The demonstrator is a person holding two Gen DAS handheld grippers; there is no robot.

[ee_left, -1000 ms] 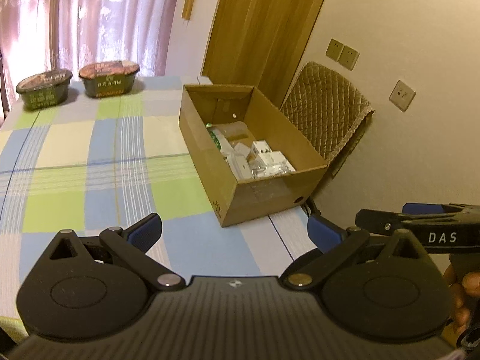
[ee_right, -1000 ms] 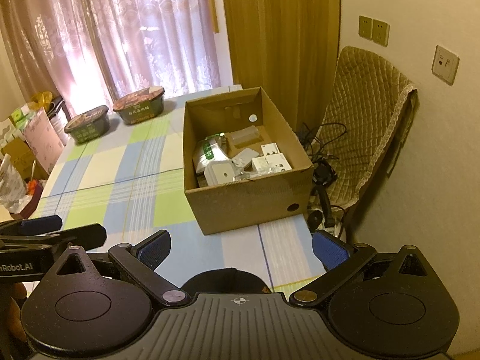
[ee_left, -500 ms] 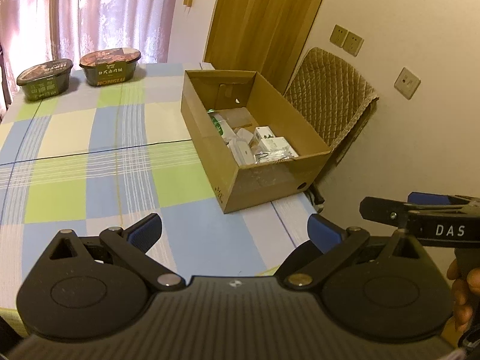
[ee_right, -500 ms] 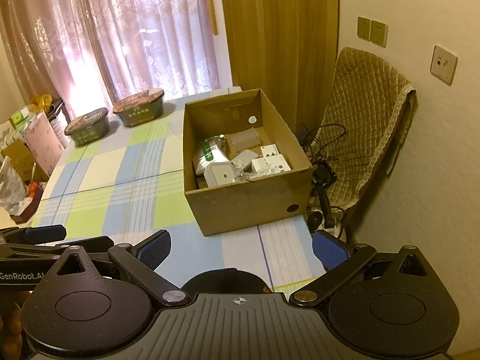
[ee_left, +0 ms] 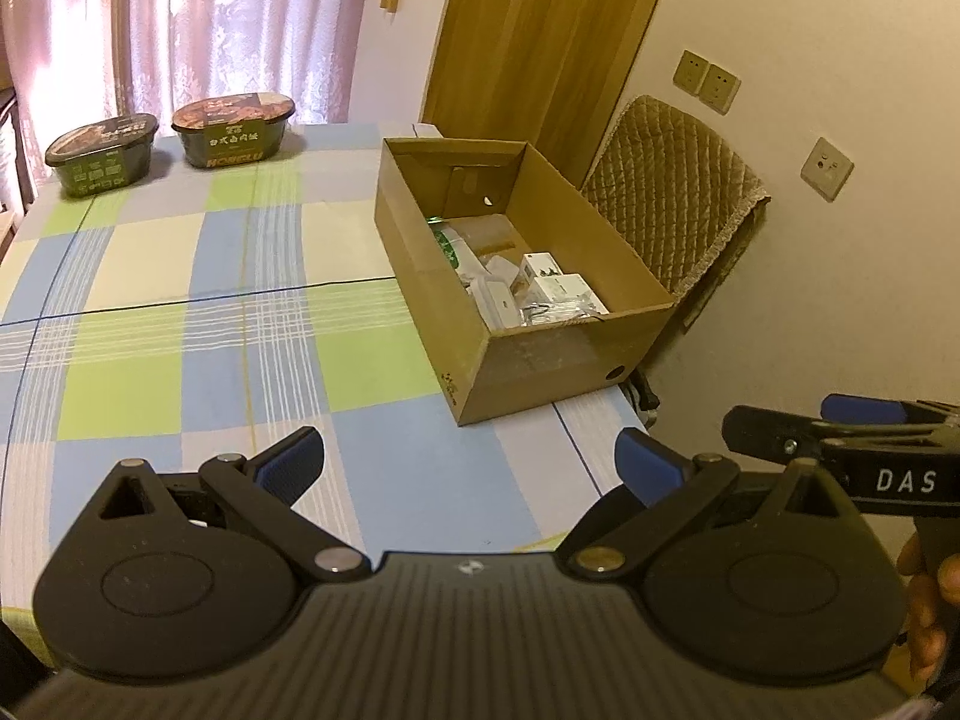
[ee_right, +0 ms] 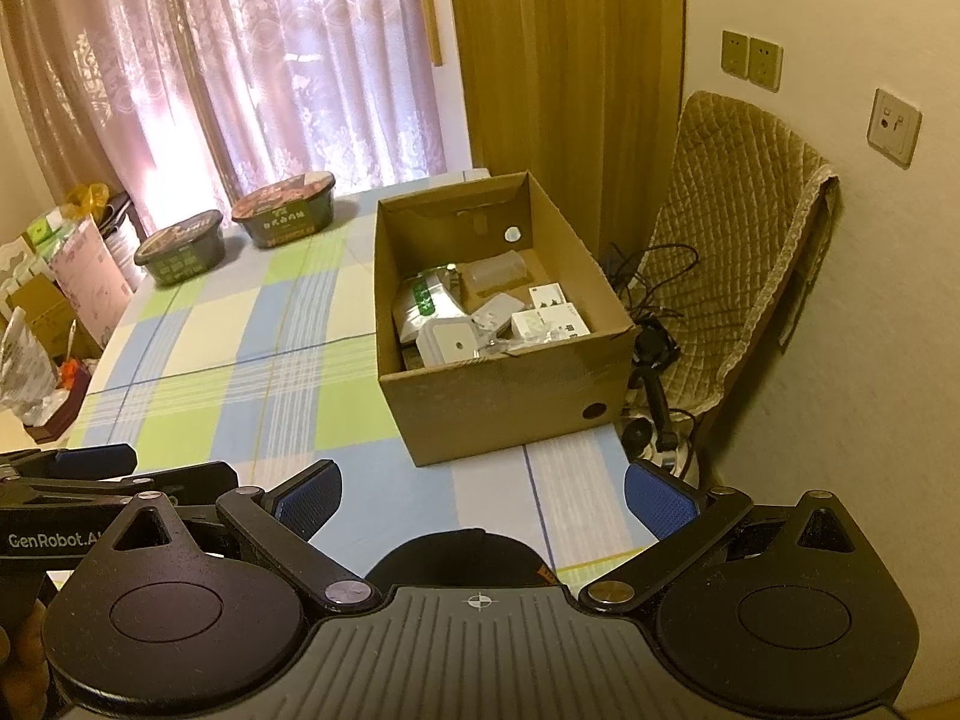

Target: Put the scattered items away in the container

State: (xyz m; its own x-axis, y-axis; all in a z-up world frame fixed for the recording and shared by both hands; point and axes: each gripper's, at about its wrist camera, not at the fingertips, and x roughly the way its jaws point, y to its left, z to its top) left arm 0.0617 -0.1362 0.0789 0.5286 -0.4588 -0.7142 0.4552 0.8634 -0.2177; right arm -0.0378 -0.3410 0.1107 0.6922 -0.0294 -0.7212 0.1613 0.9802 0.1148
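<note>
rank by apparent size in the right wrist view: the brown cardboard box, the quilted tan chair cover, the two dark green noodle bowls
1. Quilted tan chair cover and brown cardboard box: they look about alike, and the box sits nearer, so no firm order.
2. The two dark green noodle bowls: far smaller and alike; both are farther away, which shrinks them.

Tablecloth (ee_left: 180, 360) bare left of cardboard box (ee_left: 540, 372); bowls (ee_left: 234, 129) far edge.

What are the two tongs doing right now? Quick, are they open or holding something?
Left tongs: open, holding nothing, above the table.
Right tongs: open, holding nothing, facing the cardboard box.
</note>
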